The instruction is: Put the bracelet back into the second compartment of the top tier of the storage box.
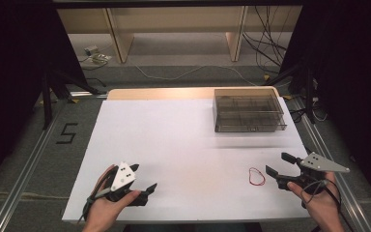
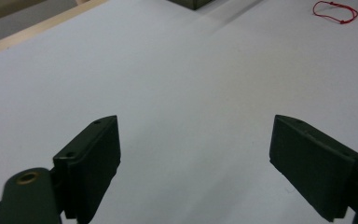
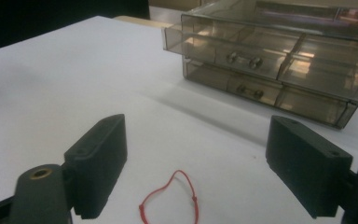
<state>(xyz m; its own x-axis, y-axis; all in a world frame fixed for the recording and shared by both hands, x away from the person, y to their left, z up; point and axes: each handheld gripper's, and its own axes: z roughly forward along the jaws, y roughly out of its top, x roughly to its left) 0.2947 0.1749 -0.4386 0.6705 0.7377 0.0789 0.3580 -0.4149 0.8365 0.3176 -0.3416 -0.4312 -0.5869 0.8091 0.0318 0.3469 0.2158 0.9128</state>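
The right gripper [image 3: 196, 168] held its jaws wide apart above the white table [image 3: 74, 79]. A red string loop [image 3: 170, 198] lay between them; a smoky clear drawer box [image 3: 279, 60] stood beyond.

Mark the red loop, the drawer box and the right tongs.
Red loop [image 3: 170, 198]: right gripper view, its left strand.
Drawer box [image 1: 249, 114]: high view, its top.
Right tongs [image 1: 281, 164]: high view, between the tips.

The left gripper [image 1: 142, 180] rests low at the near left, jaws spread wide; the right gripper [image 1: 279, 163] hovers at the near right, jaws wide apart.
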